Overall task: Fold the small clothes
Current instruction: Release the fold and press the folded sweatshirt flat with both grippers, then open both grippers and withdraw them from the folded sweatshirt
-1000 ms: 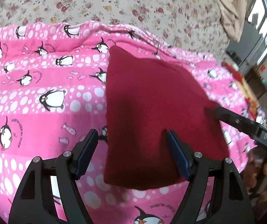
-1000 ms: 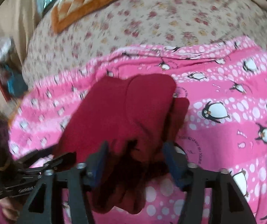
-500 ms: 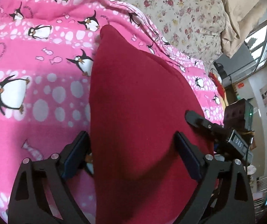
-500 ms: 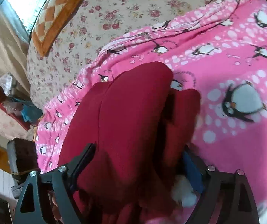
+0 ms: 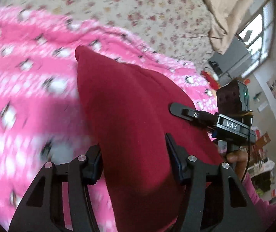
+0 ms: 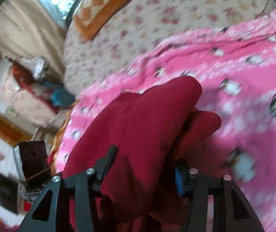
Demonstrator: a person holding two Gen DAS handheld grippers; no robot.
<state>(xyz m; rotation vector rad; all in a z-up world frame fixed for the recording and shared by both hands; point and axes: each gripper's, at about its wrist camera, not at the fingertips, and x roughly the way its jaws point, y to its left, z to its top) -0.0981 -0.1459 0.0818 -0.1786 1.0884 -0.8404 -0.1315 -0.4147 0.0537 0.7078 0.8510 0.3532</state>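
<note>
A dark red fleece garment (image 5: 130, 104) lies bunched on the pink penguin blanket (image 5: 25, 96). In the left wrist view my left gripper (image 5: 134, 150) has the garment's near end filling the gap between its closing jaws, both pads against the cloth. A finger (image 5: 182, 111) of the right gripper rests on the garment's right edge. In the right wrist view the red garment (image 6: 153, 119) is folded in thick layers, and my right gripper (image 6: 145, 164) is closing on the bundle, pads touching it. The cloth's near edge is hidden under both grippers.
A floral bedsheet (image 5: 138, 5) covers the bed beyond the pink blanket (image 6: 244, 73). An orange checked pillow (image 6: 103, 9) lies at the far end, beside beige curtains (image 6: 27, 29). A person's hand (image 5: 236, 158) and pink sleeve show at the right. Cluttered furniture stands beside the bed.
Both pairs of jaws widened around the red garment, then narrowed onto it. Both views swung and are now blurred; the garment is more bunched and its near end sits higher.
</note>
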